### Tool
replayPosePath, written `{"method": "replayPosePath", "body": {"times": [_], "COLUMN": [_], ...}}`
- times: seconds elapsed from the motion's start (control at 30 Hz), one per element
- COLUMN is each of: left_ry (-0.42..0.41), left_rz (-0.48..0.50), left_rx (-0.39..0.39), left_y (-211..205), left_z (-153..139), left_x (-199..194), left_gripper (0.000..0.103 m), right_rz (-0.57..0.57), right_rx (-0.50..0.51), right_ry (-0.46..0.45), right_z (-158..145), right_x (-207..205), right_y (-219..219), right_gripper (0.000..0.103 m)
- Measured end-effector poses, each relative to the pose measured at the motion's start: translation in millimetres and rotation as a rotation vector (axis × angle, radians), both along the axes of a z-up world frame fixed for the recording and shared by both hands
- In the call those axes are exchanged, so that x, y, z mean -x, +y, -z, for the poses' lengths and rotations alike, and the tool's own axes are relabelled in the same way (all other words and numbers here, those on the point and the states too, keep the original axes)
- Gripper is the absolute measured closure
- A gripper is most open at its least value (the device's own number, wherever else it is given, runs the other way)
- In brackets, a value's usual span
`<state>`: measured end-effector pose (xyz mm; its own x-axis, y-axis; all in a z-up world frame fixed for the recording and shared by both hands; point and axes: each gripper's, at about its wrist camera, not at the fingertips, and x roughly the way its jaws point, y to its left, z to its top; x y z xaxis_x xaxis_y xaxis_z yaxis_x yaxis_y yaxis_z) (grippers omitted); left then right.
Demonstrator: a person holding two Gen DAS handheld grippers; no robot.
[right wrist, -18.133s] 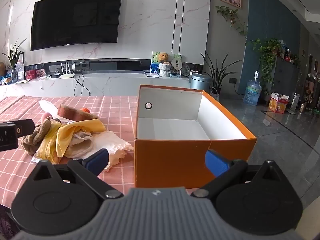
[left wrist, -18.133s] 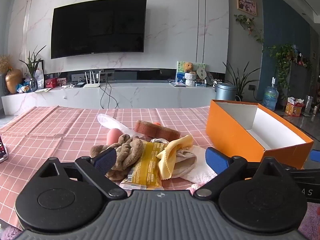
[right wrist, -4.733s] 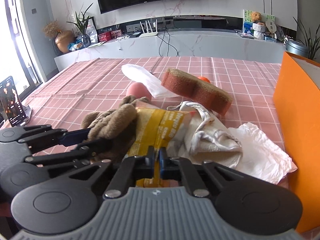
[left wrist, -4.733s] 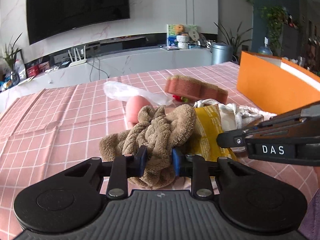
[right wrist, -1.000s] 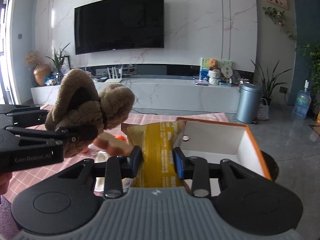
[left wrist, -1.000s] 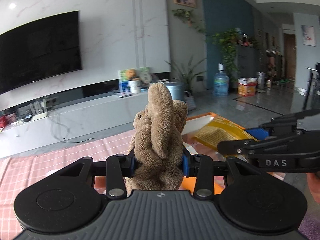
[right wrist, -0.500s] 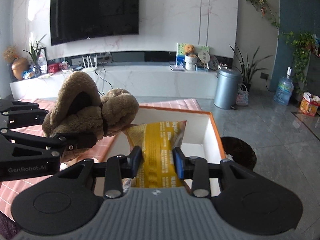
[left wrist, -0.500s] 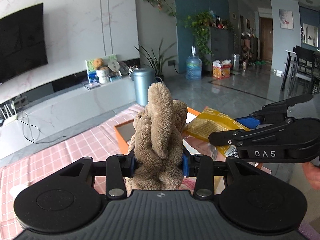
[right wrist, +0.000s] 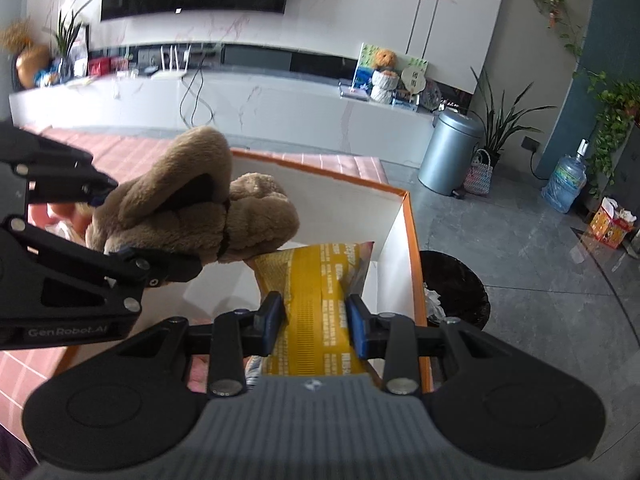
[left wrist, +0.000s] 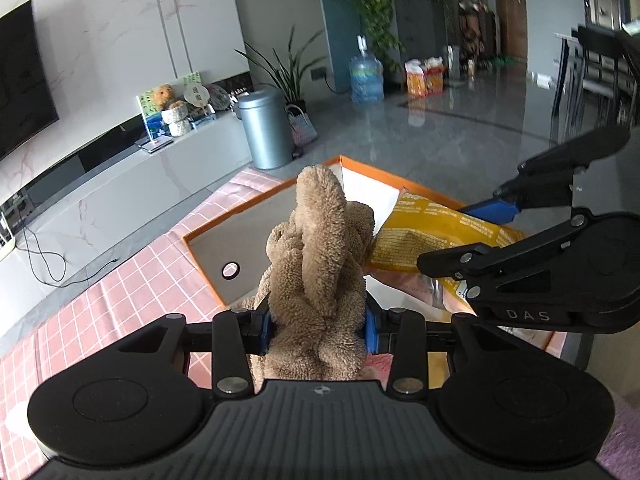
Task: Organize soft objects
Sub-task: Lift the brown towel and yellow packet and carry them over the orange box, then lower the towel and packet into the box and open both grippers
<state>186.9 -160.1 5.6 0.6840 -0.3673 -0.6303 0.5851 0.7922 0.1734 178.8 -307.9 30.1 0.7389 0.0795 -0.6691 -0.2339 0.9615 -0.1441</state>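
- left gripper (left wrist: 318, 330) is angled downward, blue pads squeezed onto a fluffy brown towel (left wrist: 320, 264)
- right gripper (right wrist: 316, 322) sits just beside it, also tilted down, jaws pinching a yellow packet (right wrist: 318, 292)

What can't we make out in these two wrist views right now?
- Floor of the orange box: left wrist view, mostly hidden behind the brown plush towel and yellow packet.
- Lower end of the yellow packet: right wrist view, covered by the right gripper body.
- Print on the packet: both views, too small to read.
- Rest of the table: cut off at the frame edges.
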Motion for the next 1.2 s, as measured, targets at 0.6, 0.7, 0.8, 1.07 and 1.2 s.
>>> {"method": "replayPosePath", "body": {"times": [0.6,0.7,0.8,1.07,1.2], "left_ry": [0.115,0.143,0.156,0.169,0.179], "left_rz": [0.060,0.070,0.077,0.101,0.106], "left_rx": [-0.062,-0.086,-0.114,-0.172,-0.196], "left_y": [-26,-28,-30,-38,-39], "left_z": [27,35,42,51,53], "left_x": [-27,-31,-33,-33,-34], "left_gripper": [0.057,0.057,0.057,0.056,0.055], "right_rz": [-0.054,-0.063,-0.077,-0.100,-0.106], "right_rx": [0.111,0.130,0.155,0.203,0.216], "right_ry": [0.148,0.181,0.209,0.274,0.273], "right_z": [27,35,40,51,52], "right_x": [-36,-42,-45,-54,-53], "right_y": [-4,-1,3,8,11], "right_gripper": [0.068,0.068,0.068,0.068,0.072]}}
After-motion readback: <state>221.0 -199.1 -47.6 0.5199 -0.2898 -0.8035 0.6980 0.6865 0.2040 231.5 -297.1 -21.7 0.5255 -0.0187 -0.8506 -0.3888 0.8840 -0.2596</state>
